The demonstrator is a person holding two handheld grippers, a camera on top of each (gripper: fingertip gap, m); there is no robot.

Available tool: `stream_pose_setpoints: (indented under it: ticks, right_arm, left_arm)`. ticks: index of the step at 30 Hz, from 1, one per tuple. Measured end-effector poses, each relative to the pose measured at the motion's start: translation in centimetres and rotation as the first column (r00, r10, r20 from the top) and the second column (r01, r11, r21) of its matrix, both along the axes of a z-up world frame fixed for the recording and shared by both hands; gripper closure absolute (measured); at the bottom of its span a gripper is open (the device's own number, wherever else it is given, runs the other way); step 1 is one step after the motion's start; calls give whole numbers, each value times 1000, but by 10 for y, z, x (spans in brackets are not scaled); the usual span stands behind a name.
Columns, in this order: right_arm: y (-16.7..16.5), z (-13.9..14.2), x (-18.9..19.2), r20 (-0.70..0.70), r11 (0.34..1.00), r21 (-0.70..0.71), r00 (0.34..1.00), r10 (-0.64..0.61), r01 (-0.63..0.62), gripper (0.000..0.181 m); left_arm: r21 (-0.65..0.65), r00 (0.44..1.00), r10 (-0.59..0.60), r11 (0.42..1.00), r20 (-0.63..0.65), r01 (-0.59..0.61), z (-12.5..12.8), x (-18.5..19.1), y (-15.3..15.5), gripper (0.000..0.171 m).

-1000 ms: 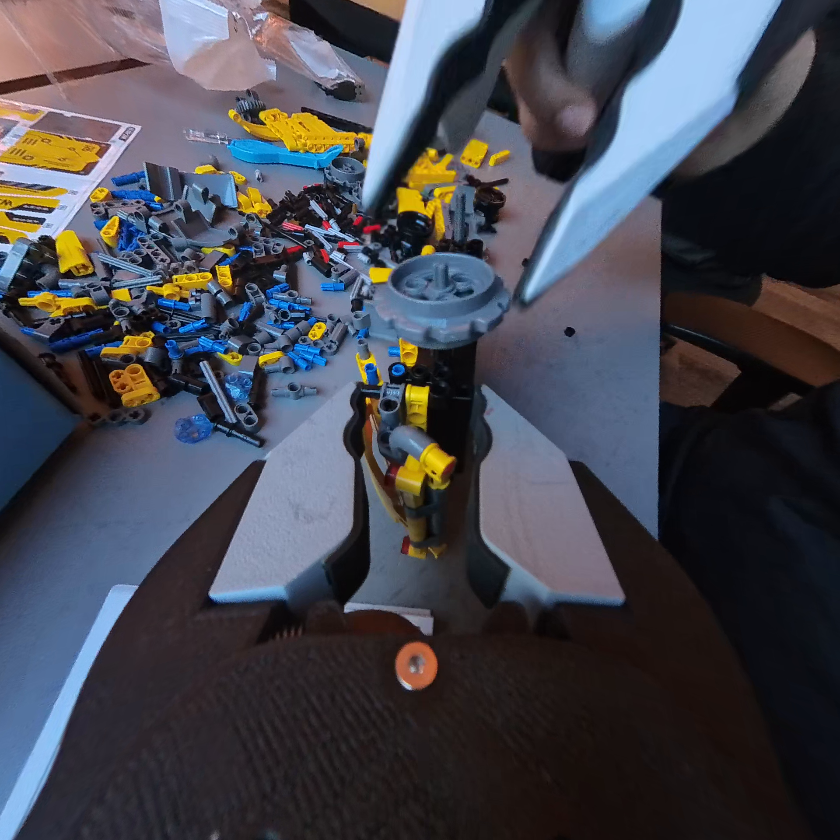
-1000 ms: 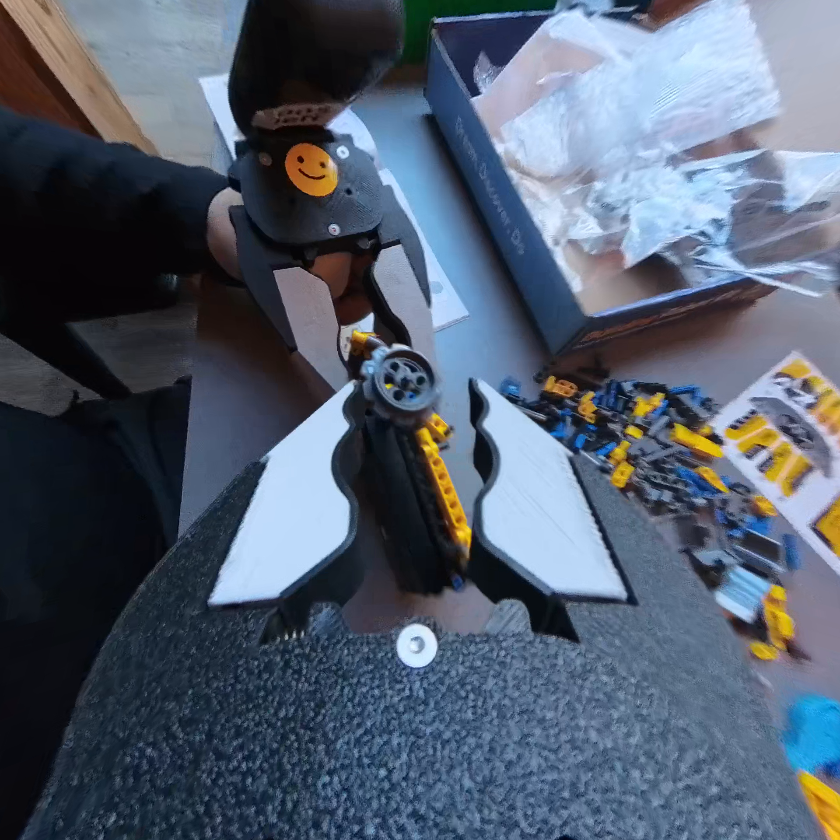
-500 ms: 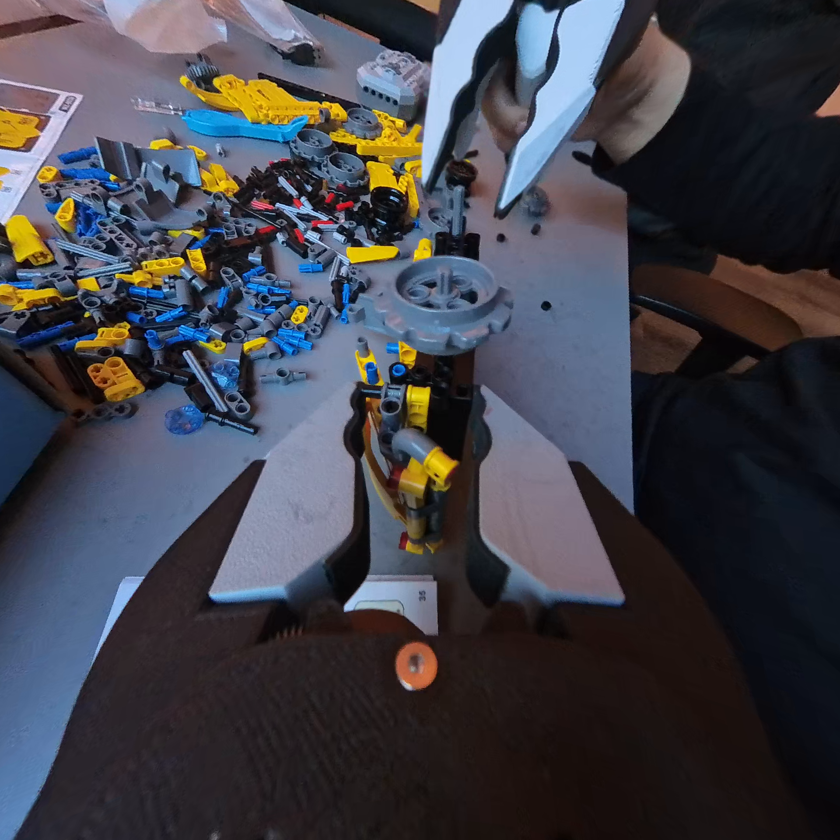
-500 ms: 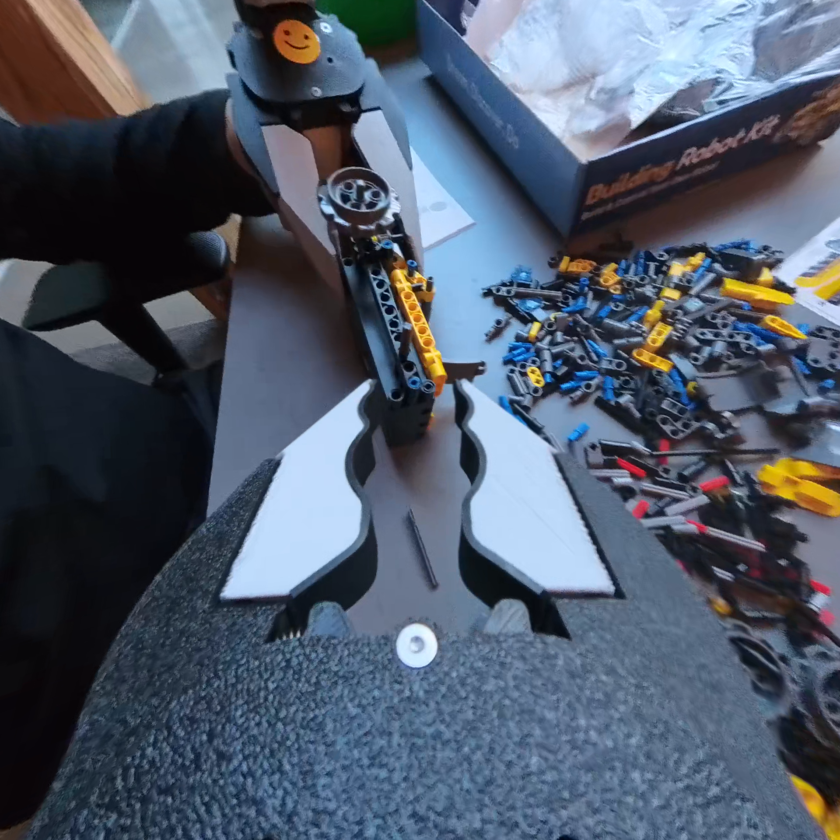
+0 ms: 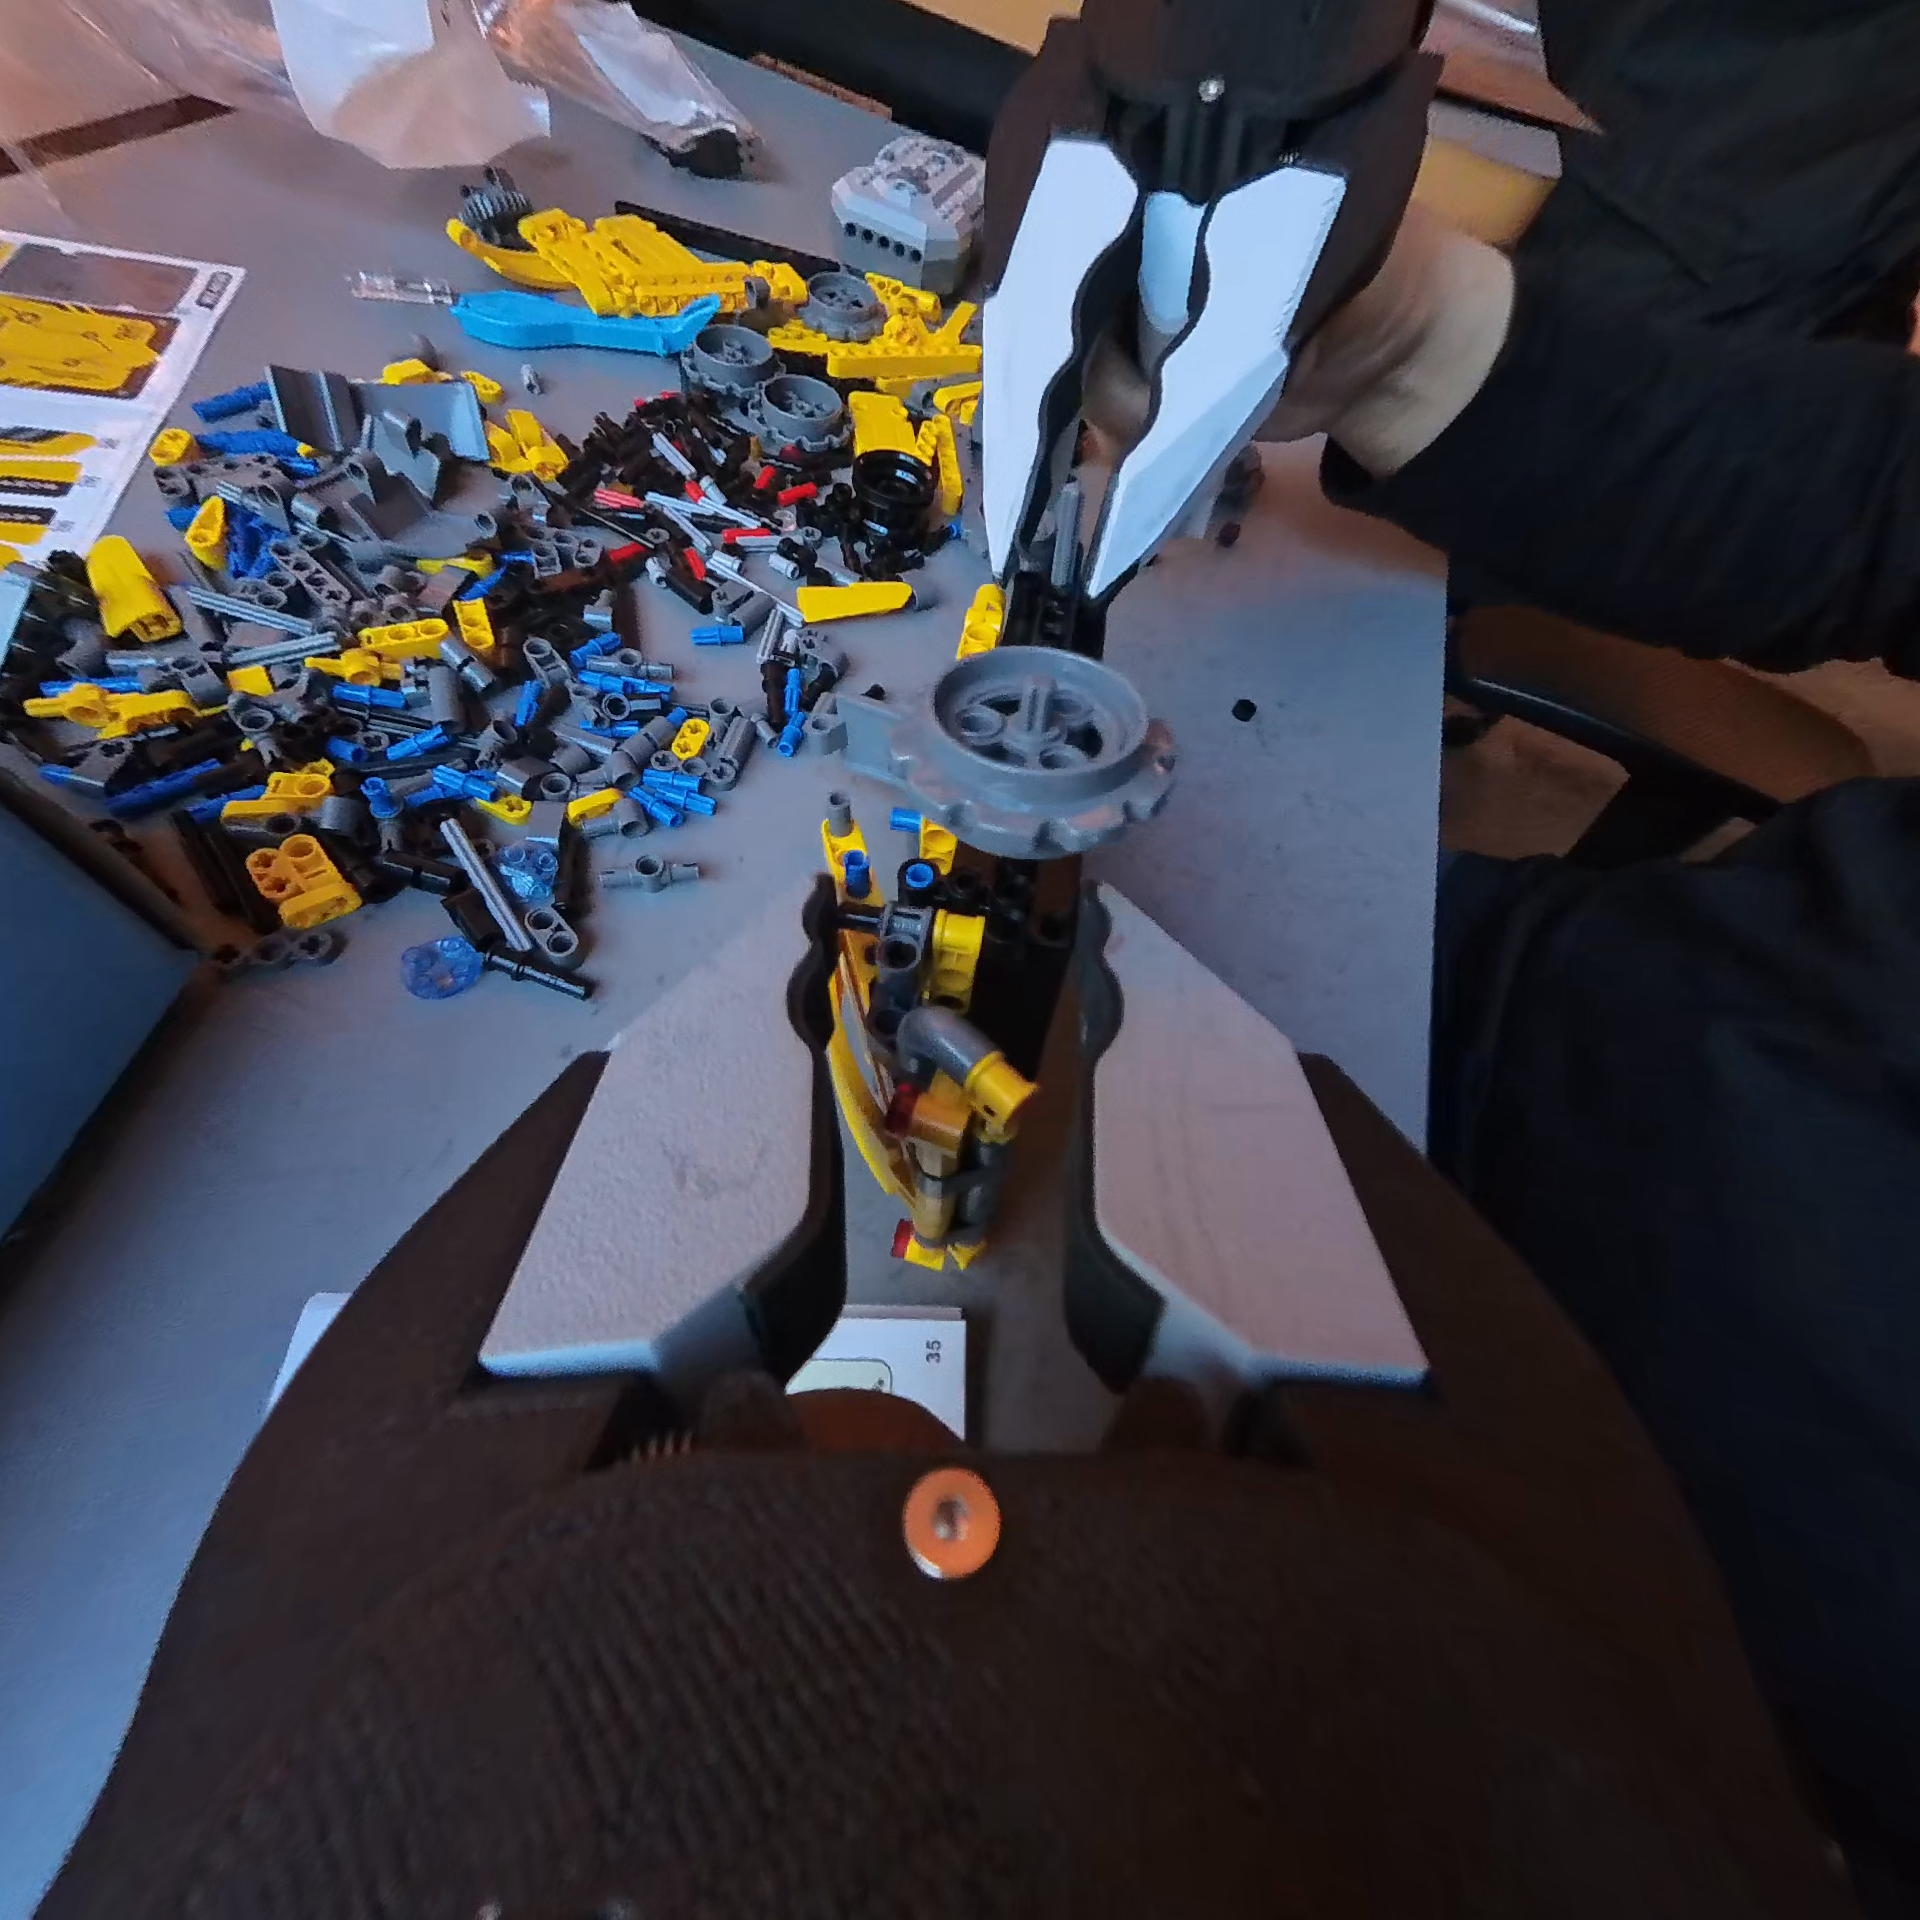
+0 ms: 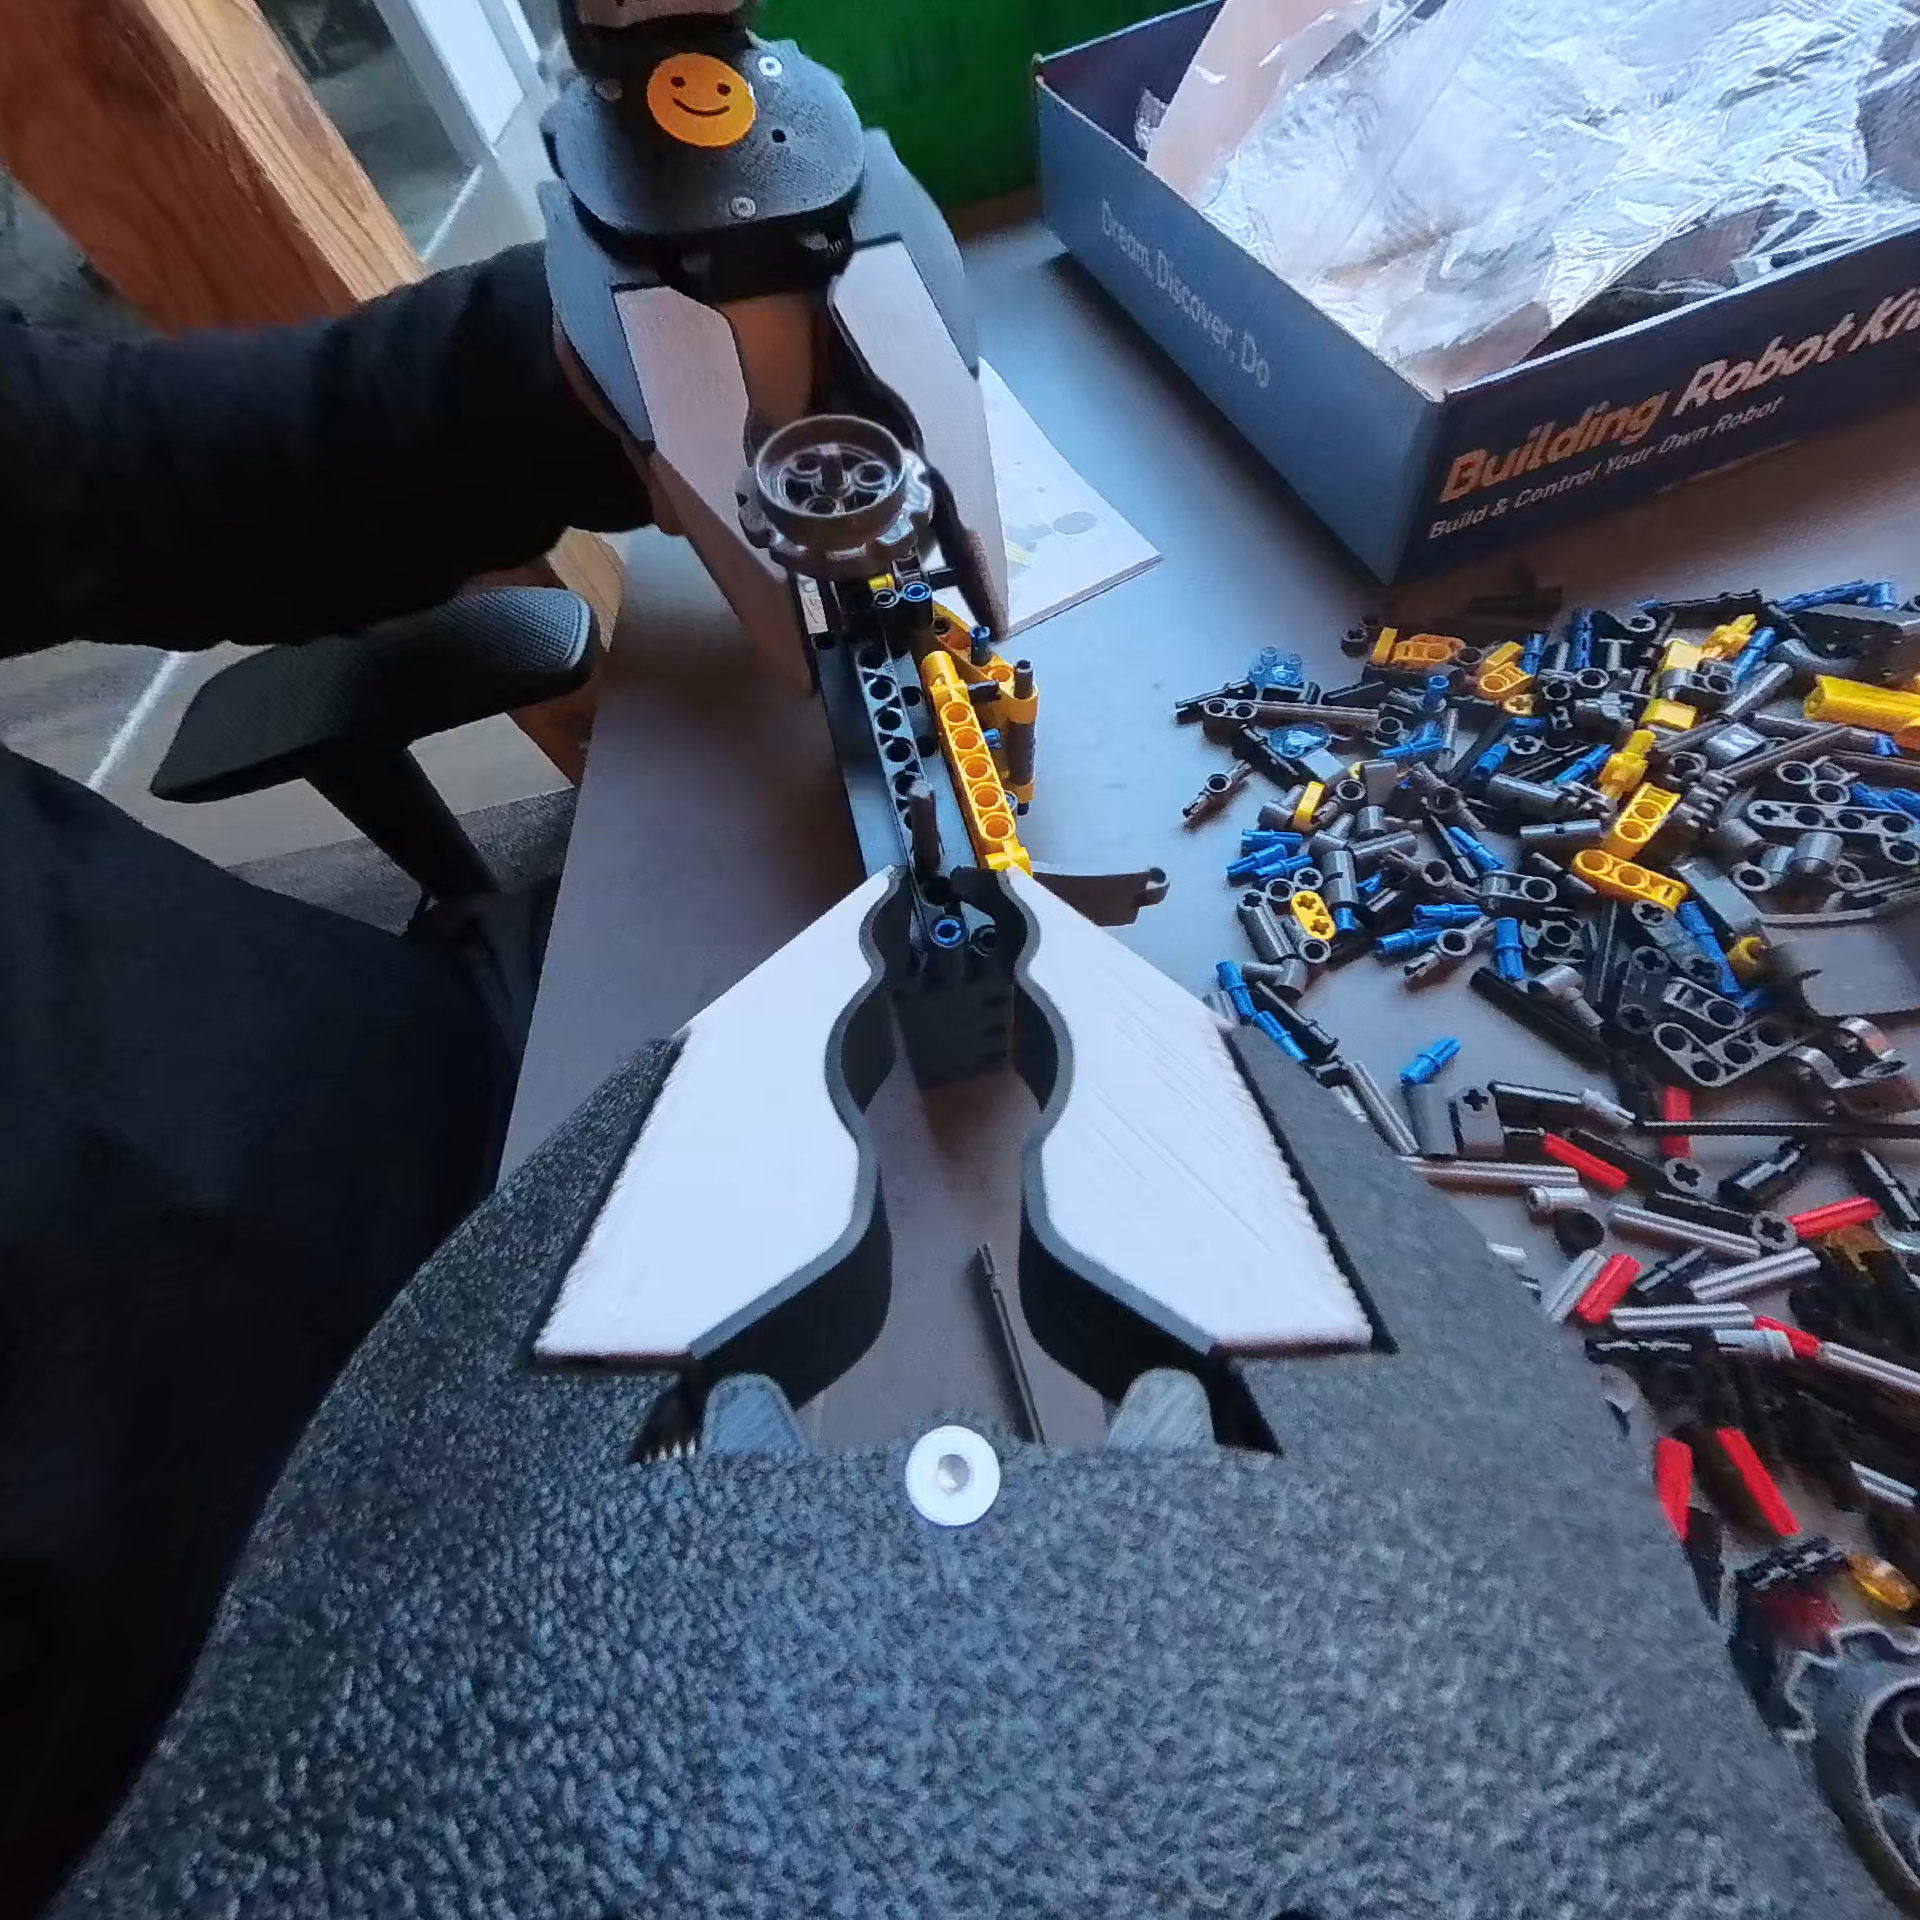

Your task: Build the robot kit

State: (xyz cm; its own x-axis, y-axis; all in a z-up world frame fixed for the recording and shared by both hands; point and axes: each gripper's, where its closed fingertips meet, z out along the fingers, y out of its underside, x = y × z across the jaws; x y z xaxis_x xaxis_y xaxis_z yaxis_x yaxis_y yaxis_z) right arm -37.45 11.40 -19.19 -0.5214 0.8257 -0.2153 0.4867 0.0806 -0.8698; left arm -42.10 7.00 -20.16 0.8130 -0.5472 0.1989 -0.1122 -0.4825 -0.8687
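A long black and yellow brick assembly with a grey toothed wheel on top is held over the grey table. My left gripper is shut on its yellow end, just below the wheel. My right gripper is shut on the opposite end, on the black beam. In the right wrist view the wheel sits in front of the left gripper. In the left wrist view the right gripper comes down from the top onto the beam's far end.
A wide pile of loose small parts covers the table, also in the right wrist view. A blue box holds plastic bags. A booklet, a sticker sheet, a thin black rod and a chair armrest are nearby. Left tips to right tips: about 8 cm. The thin black rod is about 10 cm from my right fingertips and 15 cm from my left.
My right gripper drew back from around the wheel along the assembly and closed on the black beam's far end. My left gripper kept its hold, barely moving.
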Motion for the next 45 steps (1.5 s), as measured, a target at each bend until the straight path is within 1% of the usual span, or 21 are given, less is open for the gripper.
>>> stream_pose_setpoints:
  ticks: [4, 6, 10, 13, 15, 18, 20, 21, 24, 26, 27, 29, 30, 32, 35, 36, 37, 38, 42, 44, 45]
  right_arm:
    - [-2, 0, 1, 4, 1000, -13, 1000, 8, -8, 168]
    - [-1, 0, 0, 22, 999, -46, 1000, 2, -1, 169]
    - [-2, 0, 0, 33, 995, -95, 999, 13, -10, 170]
    - [-2, 0, -1, 27, 994, -108, 1000, 9, -6, 170]
    - [-3, 0, 0, 17, 995, -97, 1000, 16, -14, 170]
    - [-6, 0, 3, 8, 997, -70, 1000, 27, -26, 170]
    - [-6, 0, 3, 4, 998, -54, 1000, 19, -18, 170]
    - [-7, -1, 4, 5, 999, -47, 1000, 20, -20, 169]
    - [-9, -1, 5, 3, 1000, -25, 1000, 11, -11, 169]
    - [-12, -1, 4, 1, 1000, -21, 1000, 14, -14, 169]
    - [-12, -1, 3, -2, 1000, -21, 1000, 9, -9, 169]
    - [-11, -1, 1, -8, 1000, -25, 1000, -6, 5, 170]
    - [-10, 0, 0, -12, 1000, -25, 1000, -16, 16, 170]
    - [-10, 0, -1, -17, 999, -25, 1000, -21, 21, 170]
    - [-14, 0, 0, -27, 1000, -23, 1000, -13, 12, 170]
    - [-15, 0, 1, -31, 1000, -21, 999, -6, 6, 170]
    - [-17, 0, 1, -37, 1000, -16, 999, -3, 2, 170]
    - [-17, 0, 1, -42, 1000, -12, 999, -5, 4, 170]
    - [-16, 0, 0, -52, 1000, -22, 998, -19, 18, 170]
    - [-13, 3, 0, -100, 999, -10, 994, -39, 38, 168]
    - [-12, 6, 2, -131, 999, 0, 990, -41, 42, 164]
  left_arm:
    - [5, 1000, 14, 1000, -16, -13, 1, -1, -1, 130]
    - [4, 999, 30, 1000, -26, -30, 1, -3, -3, 129]
    - [11, 999, 44, 999, -5, -44, 5, -7, -9, 128]
    - [27, 998, 64, 998, -3, -64, 11, -10, -11, 127]
    - [54, 998, 67, 996, -8, -66, 21, -7, -12, 127]
    - [80, 995, 54, 996, -80, -48, 31, 0, -13, 126]
    - [51, 983, 75, 996, -167, -67, 32, -6, -15, 114]
    - [54, 978, 90, 995, -190, -81, 38, -8, -17, 111]
    - [100, 973, 91, 993, -214, -70, 73, 3, -23, 111]
    - [95, 953, 58, 995, -298, -31, 86, 20, -21, 118]
    - [54, 929, 36, 998, -367, -17, 82, 27, -16, 120]
    - [-48, 865, -52, 998, -499, 33, 67, 40, -5, 122]
    - [-95, 838, -102, 994, -537, 60, 59, 45, 1, 128]
    - [-199, 790, -180, 977, -587, 75, 40, 47, 12, 131]
    - [-318, 688, -258, 947, -679, 42, 16, 31, 23, 142]
    - [-350, 671, -286, 936, -684, 42, 11, 30, 24, 146]
    - [-386, 670, -319, 921, -670, 53, 5, 32, 24, 146]
    - [-415, 673, -348, 907, -653, 67, 1, 35, 23, 151]
    - [-451, 669, -385, 888, -636, 82, 0, 38, 26, 153]
    - [-458, 672, -394, 884, -627, 92, 0, 38, 26, 153]
    - [-453, 667, -396, 886, -631, 98, 1, 37, 27, 154]
